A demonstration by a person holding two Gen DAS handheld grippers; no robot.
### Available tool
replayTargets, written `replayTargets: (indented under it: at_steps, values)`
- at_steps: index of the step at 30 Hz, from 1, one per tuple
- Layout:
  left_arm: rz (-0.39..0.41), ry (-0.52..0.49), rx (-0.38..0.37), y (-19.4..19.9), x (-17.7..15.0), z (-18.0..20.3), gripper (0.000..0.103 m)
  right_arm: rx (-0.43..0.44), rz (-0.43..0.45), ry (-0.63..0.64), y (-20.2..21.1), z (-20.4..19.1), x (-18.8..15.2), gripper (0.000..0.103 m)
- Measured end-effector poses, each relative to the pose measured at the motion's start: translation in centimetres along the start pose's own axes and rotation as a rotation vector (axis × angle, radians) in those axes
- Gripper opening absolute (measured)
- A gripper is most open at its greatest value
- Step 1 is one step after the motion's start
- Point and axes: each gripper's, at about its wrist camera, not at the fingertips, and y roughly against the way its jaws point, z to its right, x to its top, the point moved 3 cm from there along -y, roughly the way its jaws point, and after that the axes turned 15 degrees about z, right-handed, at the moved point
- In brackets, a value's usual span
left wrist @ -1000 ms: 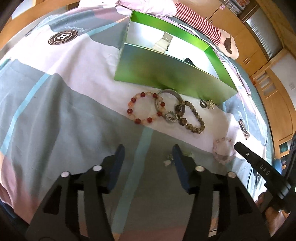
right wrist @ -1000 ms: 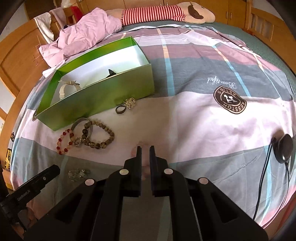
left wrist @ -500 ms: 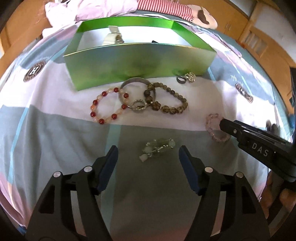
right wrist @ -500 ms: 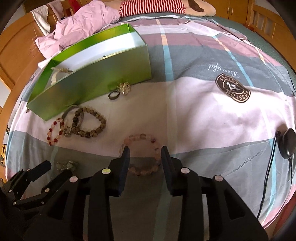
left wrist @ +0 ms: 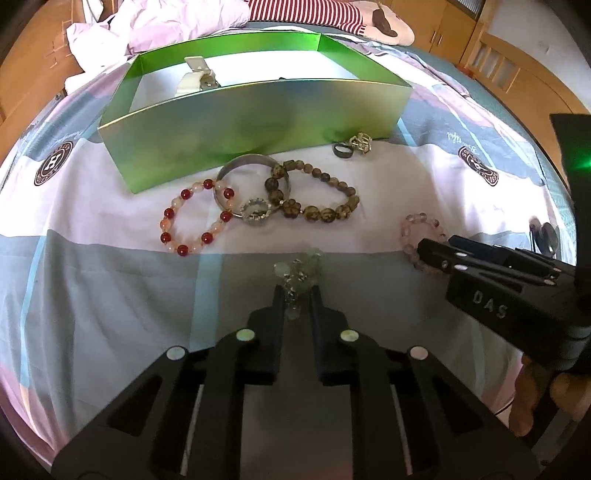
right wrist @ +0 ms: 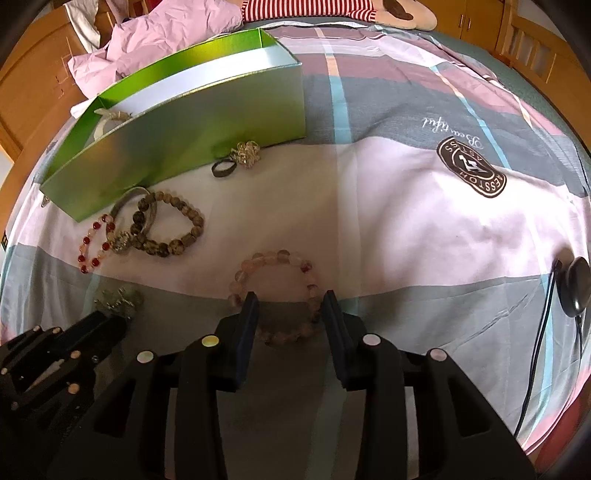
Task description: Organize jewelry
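A green box stands on the bed with a pale watch inside. In front of it lie a red-and-pink bead bracelet, a grey bangle, a brown bead bracelet and a small ring with a charm. My left gripper is shut on a pale green beaded piece lying on the grey stripe. My right gripper is open, its fingers on either side of a pink bead bracelet; the right gripper also shows in the left wrist view.
The bedspread is pink, grey and blue with round logos. A black round device with a cable lies at the right. A striped plush toy and pink cloth lie behind the box. Wooden bed rails surround the bed.
My left gripper has closed onto the pale green piece. My right gripper has opened wider and moved forward around the pink bracelet.
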Motion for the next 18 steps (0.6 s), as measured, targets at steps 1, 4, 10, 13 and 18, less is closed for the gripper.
replayTargets:
  at_steps: [1,4,10,13,18]
  values:
    - [-0.001,-0.001,0.001,0.0,0.0,0.0,0.014,-0.005,0.007,0.011,0.0,-0.1,0.0,0.037]
    - [0.003,0.001,0.002,0.1,0.0,0.0,0.014,-0.005,0.021,0.012,0.1,0.0,0.0,0.017]
    - [0.024,0.01,0.007,0.4,0.2,-0.3,0.005,0.021,0.028,-0.006,0.5,0.2,0.1,0.009]
    - [0.037,0.021,0.008,0.7,0.4,-0.6,0.003,0.03,0.036,-0.008,0.9,0.0,0.4,0.009]
    - [0.054,0.05,0.019,1.1,0.7,-1.3,0.002,0.035,0.051,-0.015,1.4,-0.2,0.8,0.009]
